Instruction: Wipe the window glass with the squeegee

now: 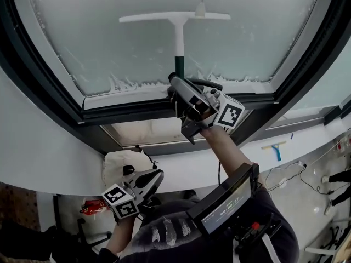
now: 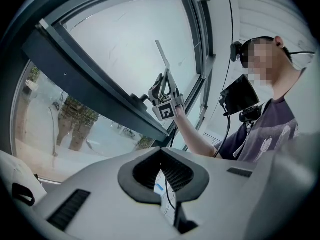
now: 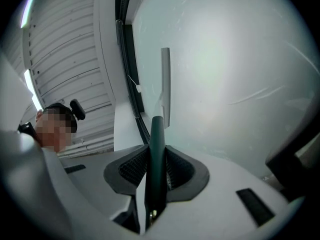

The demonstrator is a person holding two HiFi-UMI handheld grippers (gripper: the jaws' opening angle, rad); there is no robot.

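Observation:
The window glass (image 1: 109, 32) is hazy, with foam along its lower edge. A white squeegee (image 1: 176, 18) lies flat against it, its blade level near the top of the pane and its dark green handle (image 1: 179, 63) pointing down. My right gripper (image 1: 185, 95) is shut on that handle. In the right gripper view the green handle (image 3: 157, 149) runs up between the pads to the white blade (image 3: 165, 84). My left gripper (image 1: 155, 177) hangs low at the left, away from the glass, its jaws together on nothing. The left gripper view shows its pads (image 2: 176, 173) meeting.
A dark window frame (image 1: 137, 113) borders the pane below and at both sides. A second squeegee with a blue handle (image 1: 276, 149) lies on the white sill at the right. A chest-mounted screen (image 1: 227, 204) sits below my right arm. A red object (image 1: 93, 206) lies low left.

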